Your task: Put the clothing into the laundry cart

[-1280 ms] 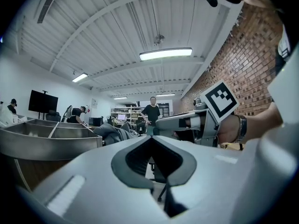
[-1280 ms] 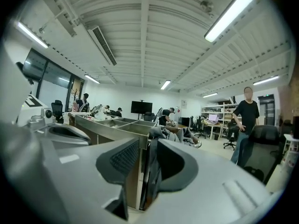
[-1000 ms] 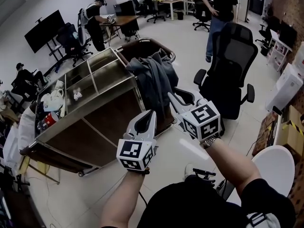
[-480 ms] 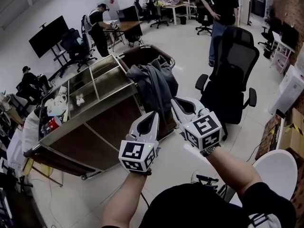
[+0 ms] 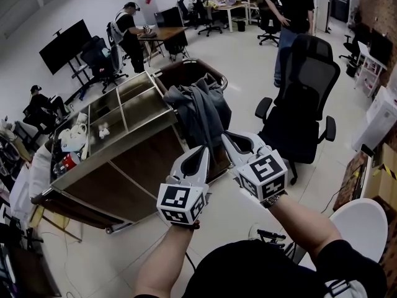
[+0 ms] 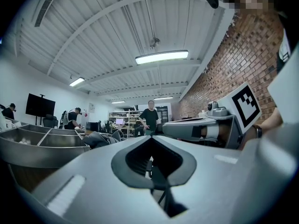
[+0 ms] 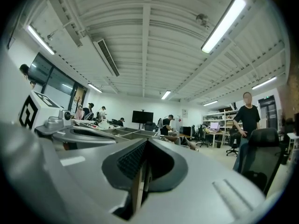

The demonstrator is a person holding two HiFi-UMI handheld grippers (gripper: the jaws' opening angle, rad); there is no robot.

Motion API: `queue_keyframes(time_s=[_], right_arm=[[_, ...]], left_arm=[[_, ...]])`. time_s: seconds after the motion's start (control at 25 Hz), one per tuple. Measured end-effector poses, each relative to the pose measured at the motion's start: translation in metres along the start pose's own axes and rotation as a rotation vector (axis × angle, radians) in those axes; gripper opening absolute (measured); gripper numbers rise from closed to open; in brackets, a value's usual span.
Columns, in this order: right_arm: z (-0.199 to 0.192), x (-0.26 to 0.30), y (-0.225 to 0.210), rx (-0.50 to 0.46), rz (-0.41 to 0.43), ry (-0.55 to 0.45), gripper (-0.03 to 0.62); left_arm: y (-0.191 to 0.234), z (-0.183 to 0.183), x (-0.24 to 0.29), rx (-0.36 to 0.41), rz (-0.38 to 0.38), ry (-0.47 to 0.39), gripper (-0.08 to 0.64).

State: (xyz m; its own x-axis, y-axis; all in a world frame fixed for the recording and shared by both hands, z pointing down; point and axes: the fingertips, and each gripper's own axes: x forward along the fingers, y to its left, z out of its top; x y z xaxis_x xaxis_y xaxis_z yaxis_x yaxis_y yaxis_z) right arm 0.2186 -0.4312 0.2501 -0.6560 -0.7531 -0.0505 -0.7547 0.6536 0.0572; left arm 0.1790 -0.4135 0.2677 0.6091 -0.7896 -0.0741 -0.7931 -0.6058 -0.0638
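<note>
A heap of grey clothing (image 5: 198,107) hangs over the rim of a dark round bin (image 5: 186,67) at the end of a steel cart (image 5: 124,113) with open compartments. The clothing also shows in the left gripper view (image 6: 100,138). Both grippers are held out level, side by side, short of the clothing and apart from it. My left gripper (image 5: 200,149) is shut with nothing in its jaws (image 6: 154,171). My right gripper (image 5: 227,136), just to its right, is also shut and empty (image 7: 142,181).
A black office chair (image 5: 304,98) stands close on the right of the cart. A person (image 5: 291,5) stands behind it. A white round table (image 5: 363,219) is at the lower right. Other people sit at desks at the back left, near a dark screen (image 5: 62,42).
My left gripper has edged a little forward toward the cart. The right gripper and the draped clothing stay where they were.
</note>
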Motion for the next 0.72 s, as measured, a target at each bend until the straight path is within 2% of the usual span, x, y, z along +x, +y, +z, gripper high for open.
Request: queue_keyframes(time_s=[0.72], right_arm=[[-0.0012, 0.0000, -0.0043, 0.002, 0.009, 0.006, 0.000]], left_arm=[[-0.0017, -0.0052, 0.0087, 0.002, 0.009, 0.017, 0.002]])
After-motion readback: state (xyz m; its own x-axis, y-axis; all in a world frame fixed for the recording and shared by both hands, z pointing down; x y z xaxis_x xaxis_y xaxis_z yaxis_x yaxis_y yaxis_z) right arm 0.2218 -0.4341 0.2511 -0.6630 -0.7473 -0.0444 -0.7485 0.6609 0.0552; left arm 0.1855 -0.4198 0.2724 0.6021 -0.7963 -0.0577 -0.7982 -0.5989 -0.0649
